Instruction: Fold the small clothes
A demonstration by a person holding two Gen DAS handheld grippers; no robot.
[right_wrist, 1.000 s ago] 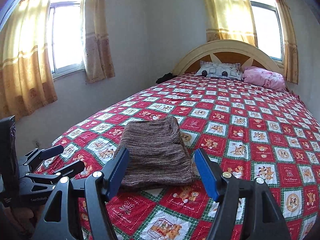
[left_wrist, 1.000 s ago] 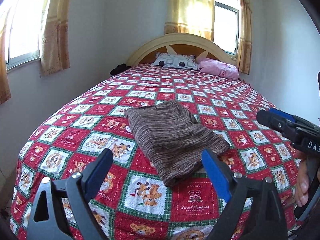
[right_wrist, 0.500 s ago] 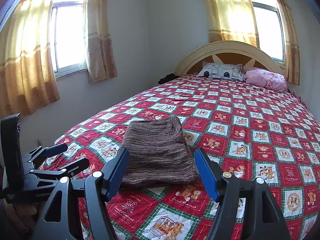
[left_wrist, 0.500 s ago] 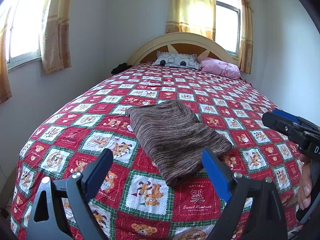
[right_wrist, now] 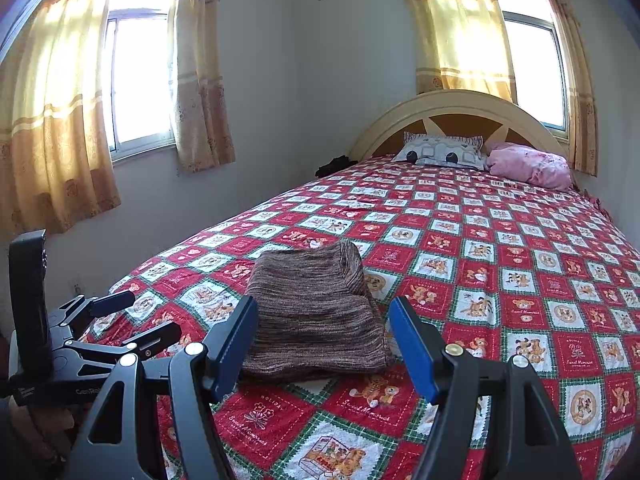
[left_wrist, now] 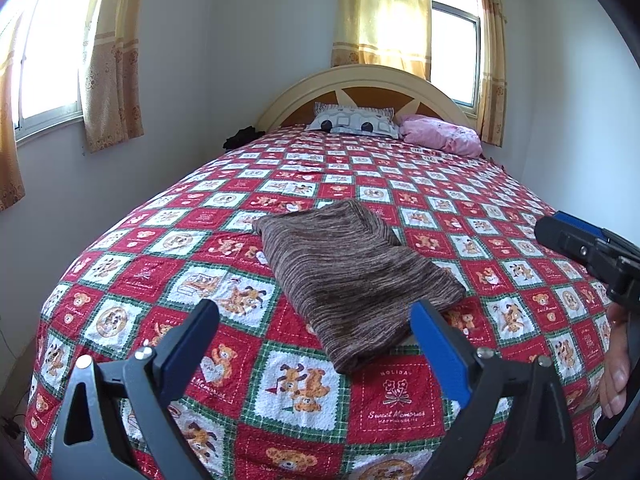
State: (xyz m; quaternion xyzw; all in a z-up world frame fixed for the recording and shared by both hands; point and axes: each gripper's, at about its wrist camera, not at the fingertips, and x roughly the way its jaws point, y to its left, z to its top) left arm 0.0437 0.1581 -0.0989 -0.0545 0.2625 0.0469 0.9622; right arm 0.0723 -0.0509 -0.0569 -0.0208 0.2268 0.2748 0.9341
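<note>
Since the earlier frame, little changed beyond left gripper [left_wrist: 314,322] jaws opening wider, nothing between them. Folded brown garment [left_wrist: 352,268] lying near foot edge of bed [left_wrist: 500,200], just ahead of both, long axis toward headboard. Right gripper [right_wrist: 322,332] spread apart, empty, seemingly nearer.

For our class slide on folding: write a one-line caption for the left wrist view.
Folded brown garment lies on the quilt; the empty left gripper is opening.
</note>
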